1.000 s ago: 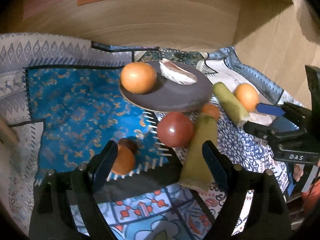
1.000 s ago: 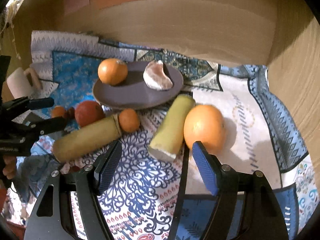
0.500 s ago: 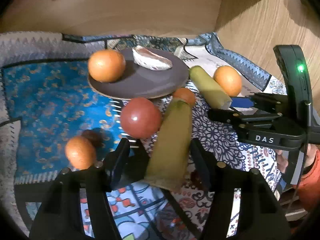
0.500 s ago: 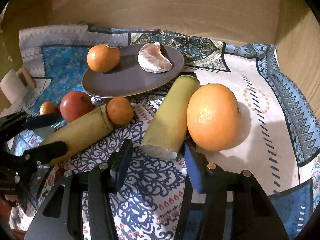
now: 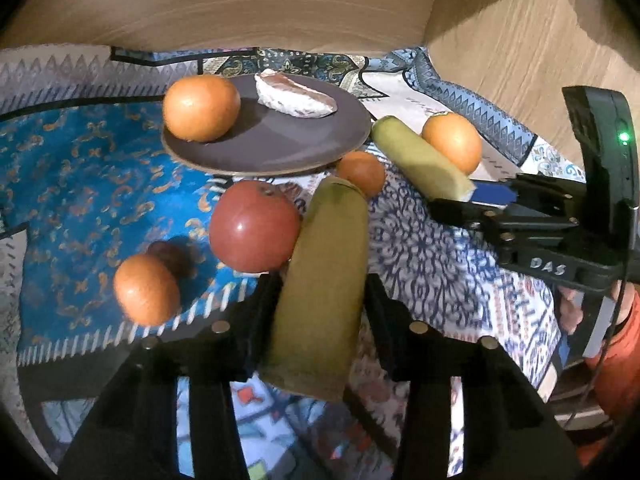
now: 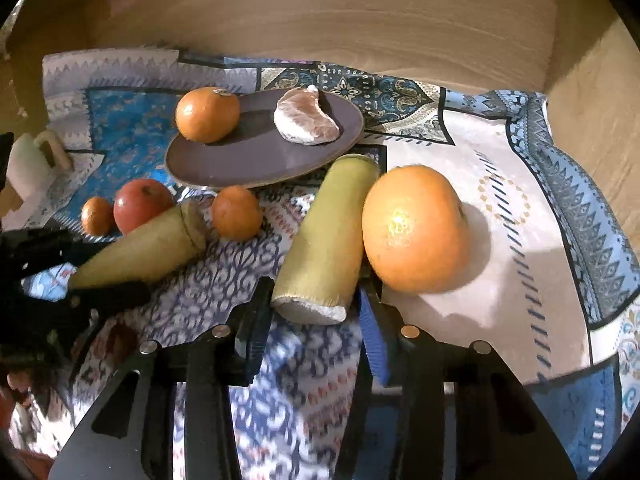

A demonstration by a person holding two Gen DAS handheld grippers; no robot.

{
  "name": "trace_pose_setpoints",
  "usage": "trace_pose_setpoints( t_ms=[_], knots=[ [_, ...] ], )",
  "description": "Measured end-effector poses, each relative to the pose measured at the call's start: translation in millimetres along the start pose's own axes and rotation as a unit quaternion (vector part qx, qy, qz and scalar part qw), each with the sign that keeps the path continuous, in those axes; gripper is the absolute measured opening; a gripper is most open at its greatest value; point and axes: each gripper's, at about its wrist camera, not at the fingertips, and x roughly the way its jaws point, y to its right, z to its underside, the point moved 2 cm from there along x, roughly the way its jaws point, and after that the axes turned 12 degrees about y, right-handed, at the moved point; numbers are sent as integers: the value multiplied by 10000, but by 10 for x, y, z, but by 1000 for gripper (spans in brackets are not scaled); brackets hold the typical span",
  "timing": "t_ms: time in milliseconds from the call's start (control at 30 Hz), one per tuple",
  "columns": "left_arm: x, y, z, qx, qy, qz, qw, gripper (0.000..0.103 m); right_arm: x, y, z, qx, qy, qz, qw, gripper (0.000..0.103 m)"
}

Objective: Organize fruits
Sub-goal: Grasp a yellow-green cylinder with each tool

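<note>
Closing in from the left wrist view, the left gripper (image 5: 320,292) is squeezing its jaws onto the near end of a dull green banana piece (image 5: 324,280), which is lying lengthwise between them on the patterned cloth (image 5: 80,184); the pads are looking pressed to its sides. Just beside it a red apple (image 5: 254,226) is sitting, with a small orange (image 5: 146,290) further left and another small orange (image 5: 360,172) at the banana's far tip. Behind them the dark plate (image 5: 280,148) is already carrying an orange (image 5: 201,107) and a peeled segment (image 5: 294,98). Switching to the right wrist view, the right gripper (image 6: 316,312) is also closing, its jaws flanking the cut end of a second banana piece (image 6: 326,240), seemingly touching it, though a firm hold is hard to confirm. A large orange (image 6: 416,230) is resting against that piece on the right. Judging by the layout, the job is barely under way: two items are plated, while both banana pieces, the apple and three oranges are waiting on the cloth.
</note>
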Motion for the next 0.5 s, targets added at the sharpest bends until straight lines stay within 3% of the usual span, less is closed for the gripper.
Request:
trace_pose_setpoints(
  t_ms=[500],
  knots=[
    [-382, -15, 294, 290, -221, -113, 9993, 42, -609, -240, 369, -390, -121, -88, 9991, 35]
  ],
)
